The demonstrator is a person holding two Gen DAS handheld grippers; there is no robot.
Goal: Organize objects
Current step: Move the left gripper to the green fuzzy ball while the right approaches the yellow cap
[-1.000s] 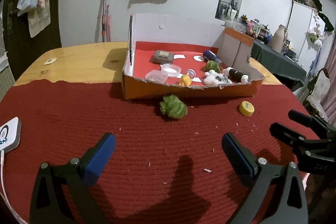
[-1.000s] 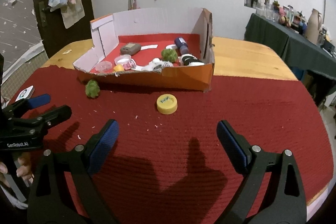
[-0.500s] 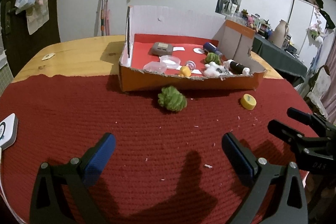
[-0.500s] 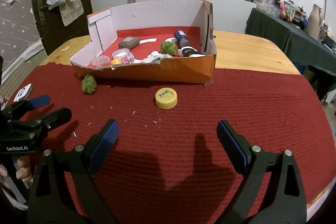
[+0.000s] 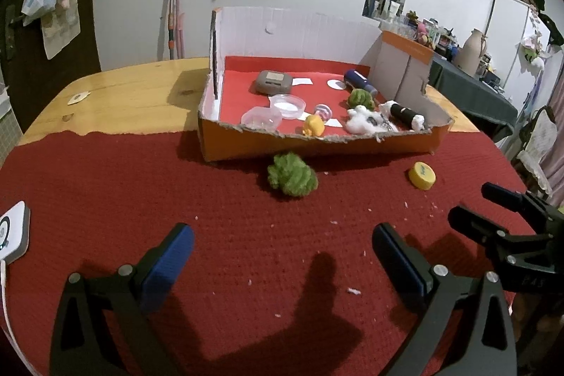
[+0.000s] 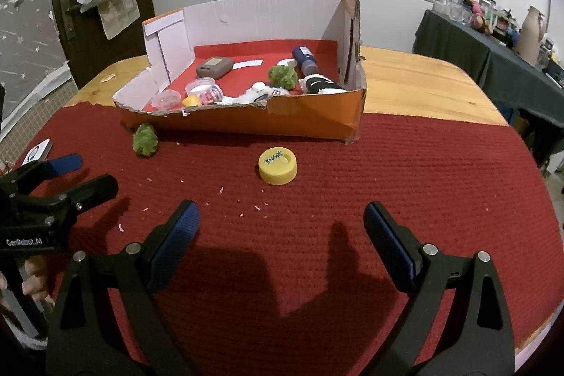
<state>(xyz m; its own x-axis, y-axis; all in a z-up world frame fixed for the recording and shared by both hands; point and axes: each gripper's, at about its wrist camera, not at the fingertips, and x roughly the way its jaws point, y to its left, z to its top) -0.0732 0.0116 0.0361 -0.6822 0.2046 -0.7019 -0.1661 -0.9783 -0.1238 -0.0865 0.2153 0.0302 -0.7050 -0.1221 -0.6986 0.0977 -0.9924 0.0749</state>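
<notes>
A white device (image 5: 12,232) lies at the left edge of the worktop (image 5: 134,87), on the red mat (image 5: 176,192); the left tongs (image 5: 282,254) hover over the near part of the mat, their blue pads wide apart and holding nothing; beyond them a green knitted ball (image 5: 292,179) rests on the mat just beside the front wall of the cardboard box (image 5: 317,147), which sits toward the far edge of the worktop, partly on the mat and partly on bare wood; inside the box, from left to right, lie a grey case (image 5: 273,82), two clear plastic cups (image 5: 275,111), a yellow toy (image 5: 313,125), a small pink ball (image 5: 322,111), a white plush (image 5: 361,121), a second green ball (image 5: 360,98), a dark blue bottle (image 5: 359,81) and a black-and-white roll (image 5: 405,113); a yellow cap (image 6: 277,165) sits on the mat near the front right corner of the box, apart from it; the right tongs (image 6: 280,231) hang over the near mat short of the cap, pads likewise spread and empty; the mat carries scattered pale crumbs (image 6: 246,203) between tongs and cap.
</notes>
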